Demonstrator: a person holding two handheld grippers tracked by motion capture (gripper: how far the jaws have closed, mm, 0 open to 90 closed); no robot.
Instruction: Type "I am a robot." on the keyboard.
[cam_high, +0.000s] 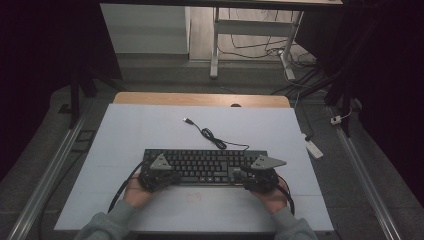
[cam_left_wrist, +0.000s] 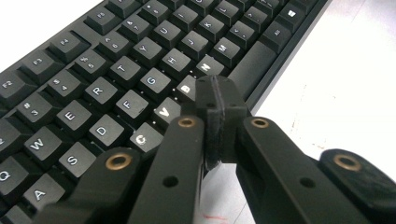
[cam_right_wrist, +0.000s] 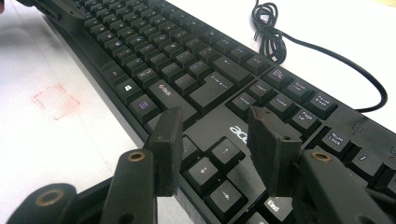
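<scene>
From the high view, I see a black keyboard (cam_high: 205, 166) lying across the near half of the white table (cam_high: 150, 130), its cable (cam_high: 212, 136) looping away toward the far edge and ending in a loose plug. My left gripper (cam_high: 159, 176) sits over the keyboard's left end and my right gripper (cam_high: 256, 177) over its right end, each held in a hand that comes in from the bottom edge.

In the left gripper view, I have the left gripper (cam_left_wrist: 217, 100) with its jaws pressed flat together and nothing between them. The tips hang over the bottom letter row, just beside the B key (cam_left_wrist: 187, 88) and next to the space bar (cam_left_wrist: 254, 65) of the keyboard (cam_left_wrist: 93, 84).

In the right gripper view, my right gripper (cam_right_wrist: 215, 128) stands with its jaws parted, an open gap between the pads, holding nothing. They straddle the arrow keys (cam_right_wrist: 215, 168) at the near edge of the keyboard (cam_right_wrist: 187, 65), below the maker's logo, with the coiled cable (cam_right_wrist: 275, 37) on the table beyond.
</scene>
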